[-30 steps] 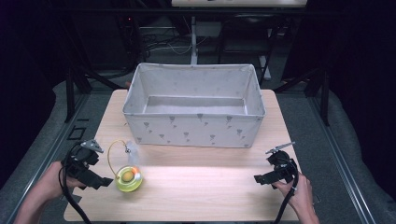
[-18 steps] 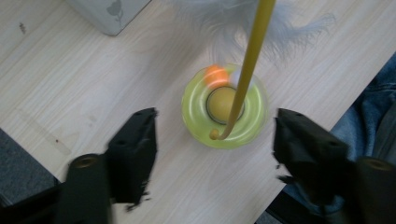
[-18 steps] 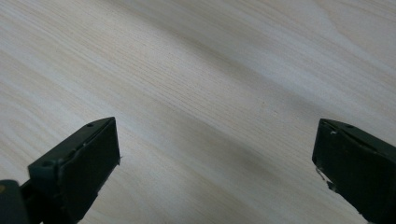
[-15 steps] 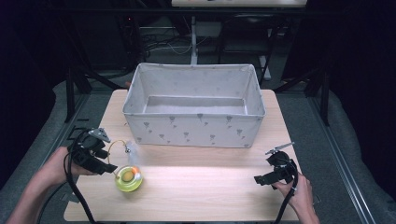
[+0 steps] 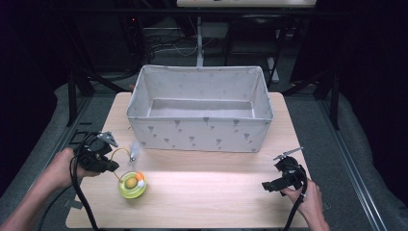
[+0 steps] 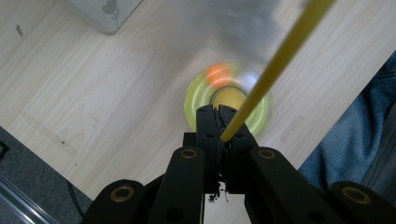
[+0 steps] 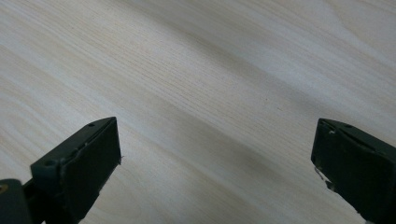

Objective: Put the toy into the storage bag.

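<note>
A round yellow-green toy base [image 5: 132,185] with an orange ball in it lies on the table's front left. A thin yellow rod [image 5: 122,150] arcs up from it to a blurred grey tuft [image 5: 134,150]. My left gripper [image 5: 114,167] sits just left of the base; its jaws have just been closing and now pinch the rod. In the left gripper view the black fingertips [image 6: 216,112] meet on the yellow rod [image 6: 275,60] above the base [image 6: 201,100]. My right gripper [image 5: 266,186] rests at the front right, and its jaws [image 7: 215,154] stand wide apart over bare wood.
A large grey fabric box [image 5: 199,127] with a small leaf print stands open across the back middle of the wooden table [image 5: 211,192]. A dark floor and metal frames surround the table. A person's clothed leg [image 6: 355,140] lies beyond the table's edge in the left gripper view.
My left gripper has shifted right and slightly away from the front edge, and its jaws have shut on the yellow rod. The tuft now looks blurred. The right gripper has stayed put.
</note>
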Demonstrator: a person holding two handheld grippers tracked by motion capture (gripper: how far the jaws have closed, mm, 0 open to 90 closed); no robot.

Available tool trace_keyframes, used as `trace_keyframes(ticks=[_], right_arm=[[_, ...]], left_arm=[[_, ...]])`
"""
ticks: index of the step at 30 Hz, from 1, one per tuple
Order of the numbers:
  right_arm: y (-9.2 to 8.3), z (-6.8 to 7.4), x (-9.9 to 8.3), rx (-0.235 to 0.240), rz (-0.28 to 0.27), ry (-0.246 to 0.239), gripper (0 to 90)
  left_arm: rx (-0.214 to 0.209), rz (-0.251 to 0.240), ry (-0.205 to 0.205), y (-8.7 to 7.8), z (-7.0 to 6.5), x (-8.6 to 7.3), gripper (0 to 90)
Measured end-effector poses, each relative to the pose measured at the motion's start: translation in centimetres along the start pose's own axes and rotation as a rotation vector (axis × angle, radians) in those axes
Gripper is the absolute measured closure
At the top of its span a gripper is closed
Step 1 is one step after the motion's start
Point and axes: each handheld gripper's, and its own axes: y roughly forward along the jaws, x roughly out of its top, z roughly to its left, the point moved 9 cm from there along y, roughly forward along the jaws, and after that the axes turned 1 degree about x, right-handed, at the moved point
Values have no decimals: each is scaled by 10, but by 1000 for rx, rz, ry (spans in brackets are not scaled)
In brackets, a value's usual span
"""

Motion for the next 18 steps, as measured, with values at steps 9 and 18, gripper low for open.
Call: trace_keyframes(ticks=[9,18], right_arm=[[1,0,-1,-3,4,-7,13],[3,2,0,10,-4,2,13]], left_arm=[[9,34,30,-2,-7,4,878],[3,70,44,-4,-7,4,880]])
